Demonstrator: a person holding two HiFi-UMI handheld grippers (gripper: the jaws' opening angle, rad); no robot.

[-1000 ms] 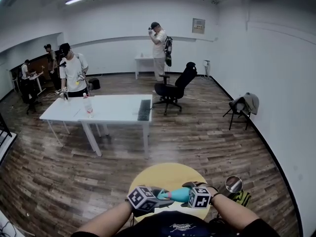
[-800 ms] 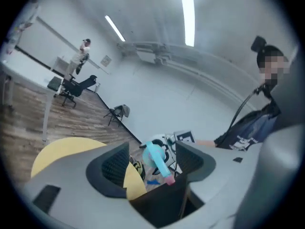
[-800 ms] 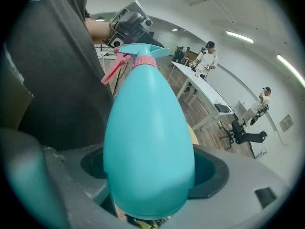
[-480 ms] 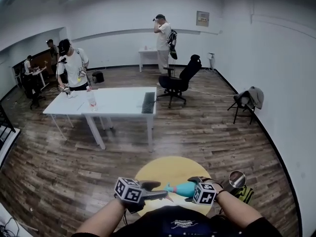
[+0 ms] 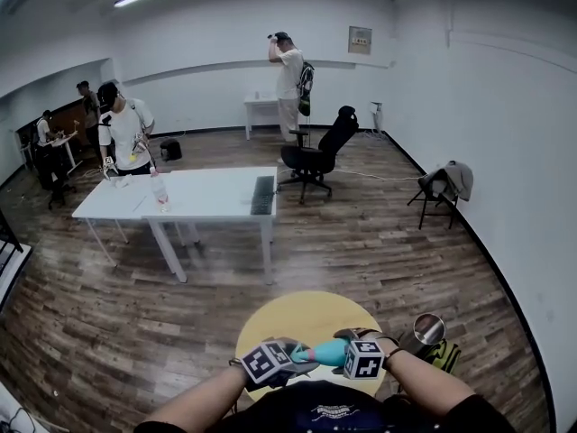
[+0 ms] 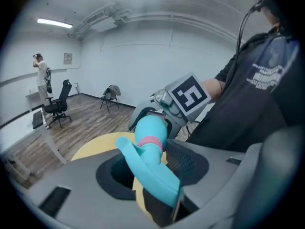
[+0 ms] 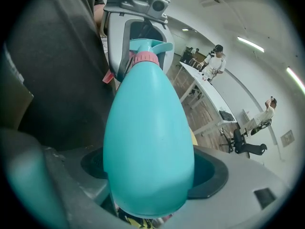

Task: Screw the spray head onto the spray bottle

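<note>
The bottle point(image 7: 147, 142) is a teal, egg-shaped thing, and my right gripper point(image 7: 152, 178) has its jaws clamped round the wide lower body, set broad to take it. The bottle's neck points away from that gripper, toward the other one. On the neck sits the spray head point(image 6: 153, 163), teal as well, with a pink collar point(image 6: 150, 141) where it meets the bottle. I cannot tell how far the collar is threaded on.

My left gripper point(image 6: 155, 171) has the spray head between its jaws. They have just been closing and now pinch the head's body, with the trigger sticking out to one side.

In the head view the two grippers meet nose to nose, close in front of my chest, with the bottle lying nearly level between them. They are over the near edge of a round yellow table point(image 5: 297, 318).

Further off across the wood floor stands a long white table point(image 5: 207, 197) with a person beside its far end. Beyond it there is a black office chair point(image 5: 315, 156), and another person stands near the back wall. A folding chair point(image 5: 440, 195) with a garment over it stands by the right wall.
</note>
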